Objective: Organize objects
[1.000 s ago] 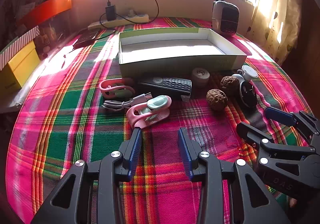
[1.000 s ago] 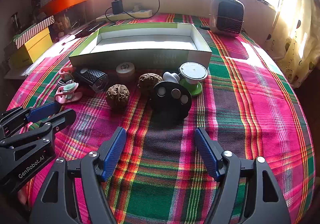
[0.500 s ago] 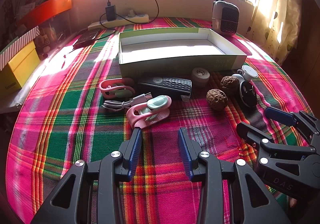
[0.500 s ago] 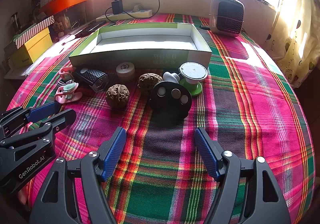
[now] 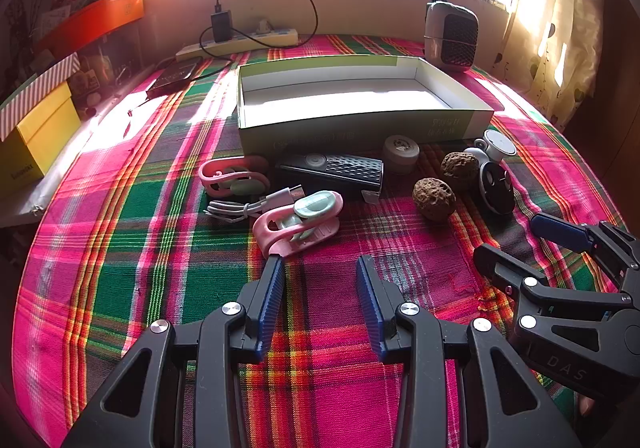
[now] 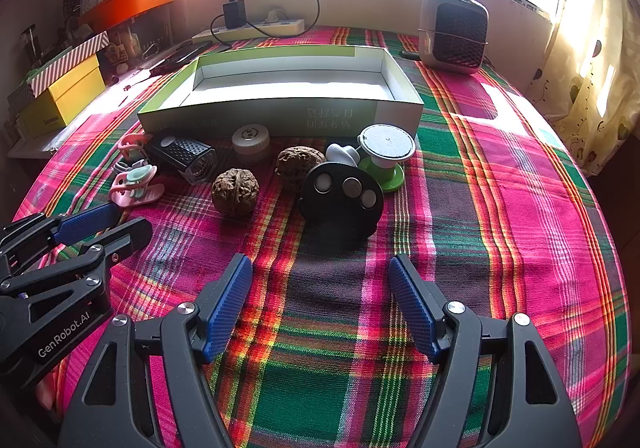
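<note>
An empty green-and-white box lies on the plaid cloth. In front of it sit two pink clips, a white cable, a black bike light, a small round tin, two walnuts, a black disc with buttons and a white-and-green holder. My left gripper hovers open just short of the near pink clip. My right gripper stands open before the black disc. Both hold nothing.
A small heater stands at the back right. A power strip with charger lies by the far wall. Yellow and striped boxes and an orange tray crowd the left. A curtain hangs at the right.
</note>
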`<state>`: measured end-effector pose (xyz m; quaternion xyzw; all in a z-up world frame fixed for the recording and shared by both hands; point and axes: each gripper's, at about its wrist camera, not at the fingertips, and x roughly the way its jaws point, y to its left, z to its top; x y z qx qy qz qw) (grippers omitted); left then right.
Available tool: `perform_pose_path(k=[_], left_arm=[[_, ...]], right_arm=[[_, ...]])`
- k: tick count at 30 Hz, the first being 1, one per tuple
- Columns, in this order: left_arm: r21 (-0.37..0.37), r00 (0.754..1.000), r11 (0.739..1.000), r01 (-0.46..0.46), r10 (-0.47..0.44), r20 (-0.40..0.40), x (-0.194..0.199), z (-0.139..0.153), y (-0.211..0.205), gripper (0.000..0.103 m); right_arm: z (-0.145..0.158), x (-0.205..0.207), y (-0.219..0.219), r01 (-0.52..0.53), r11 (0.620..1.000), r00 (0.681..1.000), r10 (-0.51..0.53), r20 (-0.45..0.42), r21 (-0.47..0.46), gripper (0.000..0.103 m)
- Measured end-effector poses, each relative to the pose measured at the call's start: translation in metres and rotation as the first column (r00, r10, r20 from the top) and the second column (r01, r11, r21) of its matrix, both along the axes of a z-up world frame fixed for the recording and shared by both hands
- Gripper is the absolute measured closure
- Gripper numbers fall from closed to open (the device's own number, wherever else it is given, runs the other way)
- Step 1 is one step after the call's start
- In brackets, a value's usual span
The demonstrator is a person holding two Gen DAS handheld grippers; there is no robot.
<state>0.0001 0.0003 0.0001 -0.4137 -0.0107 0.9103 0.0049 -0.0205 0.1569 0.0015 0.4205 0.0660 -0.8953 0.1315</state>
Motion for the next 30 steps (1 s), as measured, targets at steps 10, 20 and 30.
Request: perform_pose_path(k=[10, 20, 30], left_arm=[[-0.001, 1.000, 1.000, 0.000, 0.000, 0.000, 0.000, 0.000, 0.000, 0.068], [0.028, 1.000, 1.000, -0.006, 0.006, -0.003, 0.001, 0.001, -0.007, 0.068], [0.126, 0.998, 0.990, 0.060, -0.060, -0.002, 0.000, 0.002, -0.023, 0.068]], right_arm=[[-0.001, 0.001, 0.000, 0.000, 1.000, 1.000, 0.000, 0.000, 0.000, 0.031], [0.000, 0.001, -0.001, 0.000, 1.000, 1.000, 0.000, 0.000, 0.000, 0.032], [-0.001, -0.001, 0.004, -0.037, 0.999, 0.999, 0.037, 0.013, -0.006, 0.031]])
